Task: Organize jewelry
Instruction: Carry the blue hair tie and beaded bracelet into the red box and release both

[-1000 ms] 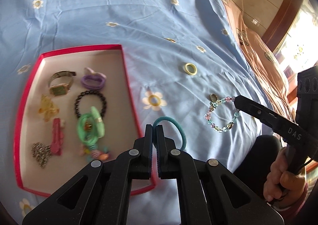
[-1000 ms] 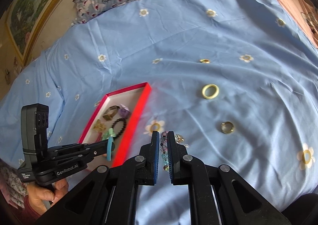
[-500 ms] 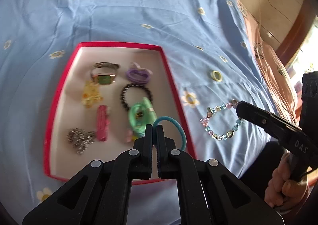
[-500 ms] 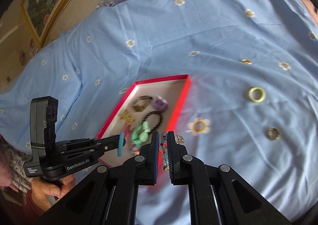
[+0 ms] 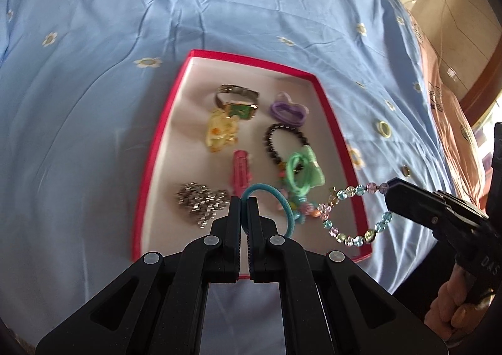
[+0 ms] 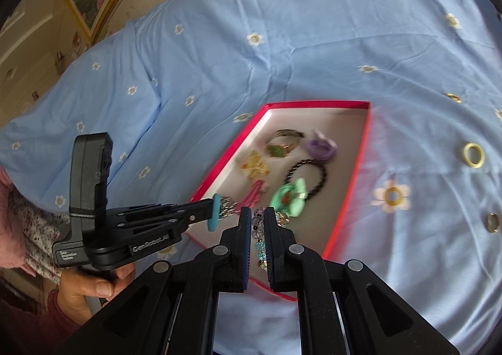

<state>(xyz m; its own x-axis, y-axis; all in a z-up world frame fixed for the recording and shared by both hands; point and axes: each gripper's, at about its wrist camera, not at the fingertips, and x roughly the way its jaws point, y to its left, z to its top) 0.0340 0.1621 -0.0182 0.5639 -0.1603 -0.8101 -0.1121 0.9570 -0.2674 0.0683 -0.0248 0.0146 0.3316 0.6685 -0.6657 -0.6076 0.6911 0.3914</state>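
Red-rimmed tray (image 5: pixel 326 110) lies on the blue bedsheet (image 5: pixel 109 72). Above its near end, the right gripper (image 6: pixel 258 223) pinches a limp, light beaded bracelet (image 5: pixel 351 213) by one bead; the left gripper (image 5: pixel 243 207) clamps a soft, springy teal hair tie (image 5: pixel 282 202).

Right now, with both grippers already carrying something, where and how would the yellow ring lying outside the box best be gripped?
The yellow ring lies flat on the blue sheet, hole up, apart from the red box. Best guess: come straight down from above, one finger inside the hole and one outside, pinching the band across its wall. A side approach would likely push it into the soft fabric.
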